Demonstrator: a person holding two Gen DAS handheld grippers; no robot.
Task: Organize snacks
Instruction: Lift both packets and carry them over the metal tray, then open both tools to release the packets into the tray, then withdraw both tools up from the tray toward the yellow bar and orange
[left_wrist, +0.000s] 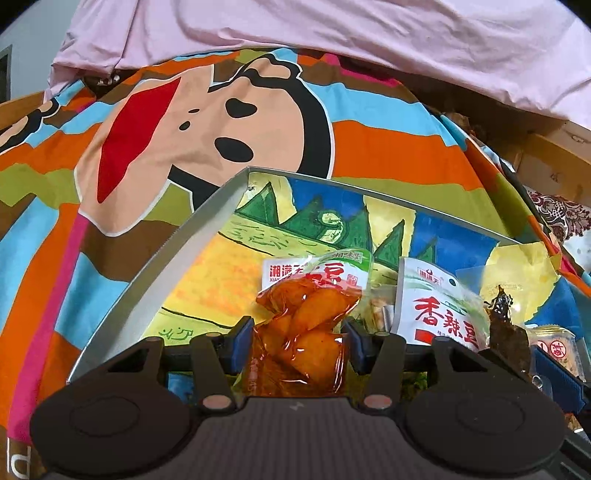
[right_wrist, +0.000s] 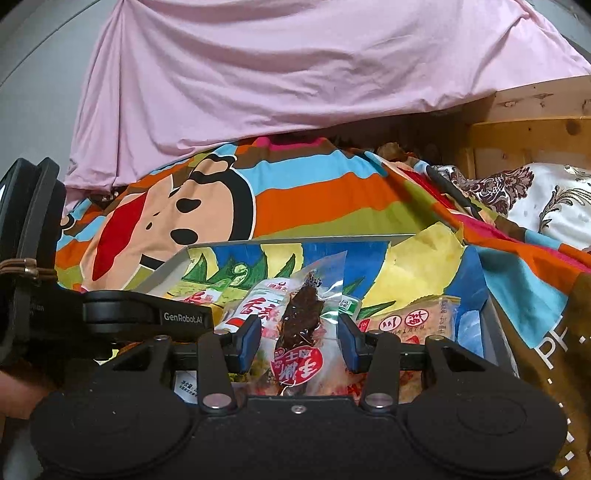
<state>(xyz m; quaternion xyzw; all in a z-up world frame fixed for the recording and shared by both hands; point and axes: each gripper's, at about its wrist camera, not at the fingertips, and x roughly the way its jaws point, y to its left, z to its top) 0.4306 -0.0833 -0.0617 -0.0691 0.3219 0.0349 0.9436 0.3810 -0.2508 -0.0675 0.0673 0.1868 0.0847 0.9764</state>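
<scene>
Left gripper (left_wrist: 301, 341) squeezing an orange pack (left_wrist: 306, 332), pack standing up, long way pointing away over the box (left_wrist: 207, 236), right gripper (right_wrist: 301, 341) squeezing a dark snack pack (right_wrist: 299, 325), long way pointing away too, striped blanket (left_wrist: 369, 147) behind

The right gripper (right_wrist: 300, 341) stands over a shallow box (right_wrist: 168, 267) lined with a painted picture. Between its blue pads (right_wrist: 250, 341) sits a clear packet of dark dried snack (right_wrist: 301, 325), upright, with a red label at its lower end; both pads lie against the packet's sides. A white packet with red characters (right_wrist: 255, 308) lies just left, a pale orange packet (right_wrist: 417, 321) just right. The left gripper (right_wrist: 147, 317) enters from the left. The box rests on a striped cartoon bedsheet (right_wrist: 314, 199).
</scene>
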